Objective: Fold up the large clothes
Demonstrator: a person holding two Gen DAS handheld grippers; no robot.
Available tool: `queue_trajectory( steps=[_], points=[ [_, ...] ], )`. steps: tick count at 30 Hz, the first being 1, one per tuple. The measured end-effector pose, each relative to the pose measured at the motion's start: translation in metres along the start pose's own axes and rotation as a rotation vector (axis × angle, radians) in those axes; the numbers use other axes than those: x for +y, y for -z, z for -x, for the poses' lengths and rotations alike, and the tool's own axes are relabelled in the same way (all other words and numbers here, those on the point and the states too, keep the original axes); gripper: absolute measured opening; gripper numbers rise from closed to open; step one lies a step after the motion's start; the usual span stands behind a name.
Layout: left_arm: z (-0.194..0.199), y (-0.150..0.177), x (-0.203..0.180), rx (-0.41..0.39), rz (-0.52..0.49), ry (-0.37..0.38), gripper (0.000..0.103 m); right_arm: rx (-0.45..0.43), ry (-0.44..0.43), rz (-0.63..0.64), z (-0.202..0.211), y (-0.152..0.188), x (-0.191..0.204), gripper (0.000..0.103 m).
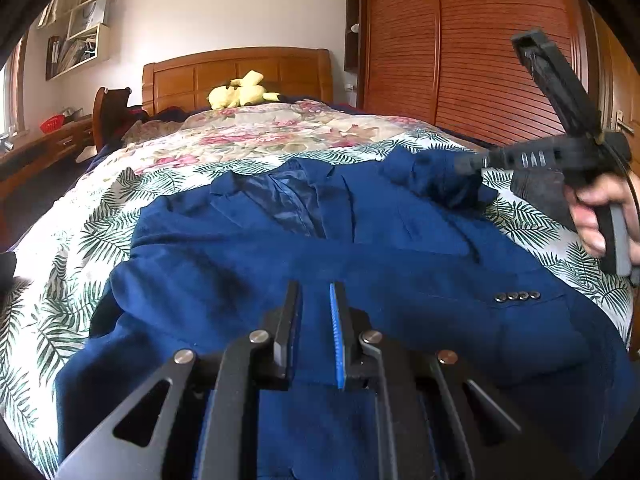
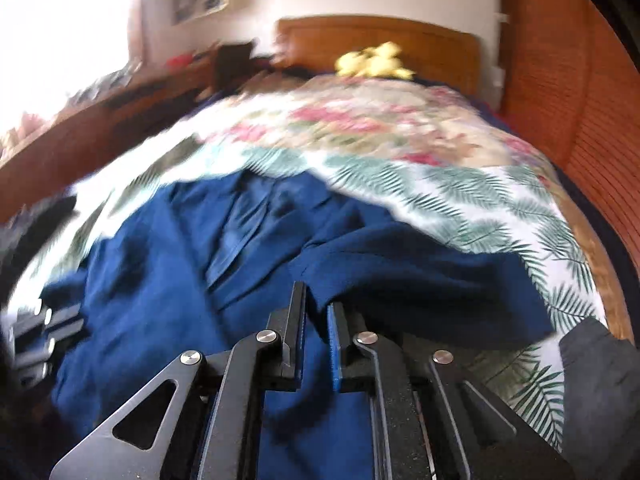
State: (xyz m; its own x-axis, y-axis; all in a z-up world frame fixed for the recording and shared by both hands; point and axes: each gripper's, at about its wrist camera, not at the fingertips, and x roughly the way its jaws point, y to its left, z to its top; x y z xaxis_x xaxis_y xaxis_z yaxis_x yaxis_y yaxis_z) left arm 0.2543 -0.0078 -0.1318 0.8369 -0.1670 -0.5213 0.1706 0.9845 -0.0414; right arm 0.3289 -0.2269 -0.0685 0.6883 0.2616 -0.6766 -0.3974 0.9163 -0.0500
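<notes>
– Blur is spread over the right wrist view; what is lost there?
– Edges are smeared throughout. The left gripper [image 2: 36, 332] is seen only as a dark streaked shape at the left edge, and a dark cloth [image 2: 600, 380] at the lower right cannot be identified. In the left wrist view the jacket [image 1: 360, 248] is cut off at the bottom behind the gripper's own arms.

– Where is the jacket placed?
– It is spread on the bed [image 1: 100, 220], front up, lapels and lining shown, directly under and ahead of the left gripper. Four cuff buttons [image 1: 517, 296] are seen to the right of that gripper. The far right shoulder is bunched and raised off the bed.

– How is the left gripper set?
– Its jaws are drawn nearly together, and blue cloth fills the thin gap and hangs below, so the near edge appears to be pinched.

– And the right gripper [image 1: 466, 164]?
– It is carried by a hand [image 1: 596, 216] at the right. Its jaws are pressed close, and the raised fold of the jacket is pinched at the tips, well apart from the left gripper.
</notes>
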Motion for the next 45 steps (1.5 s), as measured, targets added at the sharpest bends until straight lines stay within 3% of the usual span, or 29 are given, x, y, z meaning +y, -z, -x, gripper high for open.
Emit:
queue_trajectory(
  steps=[1, 4, 6, 8, 13, 18, 26, 32, 34, 35, 36, 38, 40, 45],
  points=[
    [0.001, 0.0, 0.0, -0.002, 0.0, 0.0, 0.011, 0.027, 0.008, 0.024, -0.002, 0.004, 0.007, 0.013],
    [0.001, 0.0, 0.0, -0.005, 0.001, 0.0, 0.011, 0.068, 0.031, 0.055, -0.004, 0.014, 0.015, 0.038],
    [0.002, 0.0, 0.0, -0.006, 0.002, 0.0, 0.011, 0.045, 0.052, 0.053, 0.006, 0.017, 0.013, 0.056],
    [0.002, 0.0, 0.0, -0.005, 0.0, -0.001, 0.011, 0.016, 0.053, 0.029, 0.02, 0.016, 0.002, 0.062],
    [0.003, -0.001, -0.001, -0.014, -0.004, -0.001, 0.011, -0.012, 0.151, -0.042, 0.034, 0.009, -0.033, 0.064],
    [0.01, -0.002, 0.001, -0.032, 0.008, 0.015, 0.011, 0.069, 0.21, -0.183, 0.004, 0.018, -0.085, 0.064],
    [0.032, -0.002, 0.006, -0.055, -0.009, 0.01, 0.011, 0.196, 0.22, -0.383, -0.053, 0.052, -0.142, 0.064],
    [0.042, 0.002, 0.014, -0.054, -0.013, 0.0, 0.011, 0.209, 0.199, -0.545, -0.073, 0.064, -0.175, 0.064],
    [0.043, 0.003, 0.017, -0.055, -0.01, -0.004, 0.011, 0.193, 0.202, -0.559, -0.075, 0.061, -0.178, 0.062],
    [0.043, 0.003, 0.018, -0.051, -0.007, -0.006, 0.011, 0.191, 0.215, -0.557, -0.077, 0.06, -0.179, 0.05],
    [0.043, 0.003, 0.019, -0.049, -0.004, -0.006, 0.011, 0.195, 0.262, -0.548, -0.078, 0.058, -0.18, 0.025],
    [0.045, 0.003, 0.021, -0.051, 0.001, -0.004, 0.011, 0.199, 0.284, -0.542, -0.081, 0.056, -0.18, 0.004],
    [0.046, 0.003, 0.022, -0.052, 0.007, -0.003, 0.011, 0.187, 0.262, -0.541, -0.078, 0.052, -0.178, 0.002],
    [0.053, 0.003, 0.024, -0.061, 0.013, -0.003, 0.011, 0.06, 0.237, -0.476, -0.04, 0.026, -0.154, 0.001]
  ],
)
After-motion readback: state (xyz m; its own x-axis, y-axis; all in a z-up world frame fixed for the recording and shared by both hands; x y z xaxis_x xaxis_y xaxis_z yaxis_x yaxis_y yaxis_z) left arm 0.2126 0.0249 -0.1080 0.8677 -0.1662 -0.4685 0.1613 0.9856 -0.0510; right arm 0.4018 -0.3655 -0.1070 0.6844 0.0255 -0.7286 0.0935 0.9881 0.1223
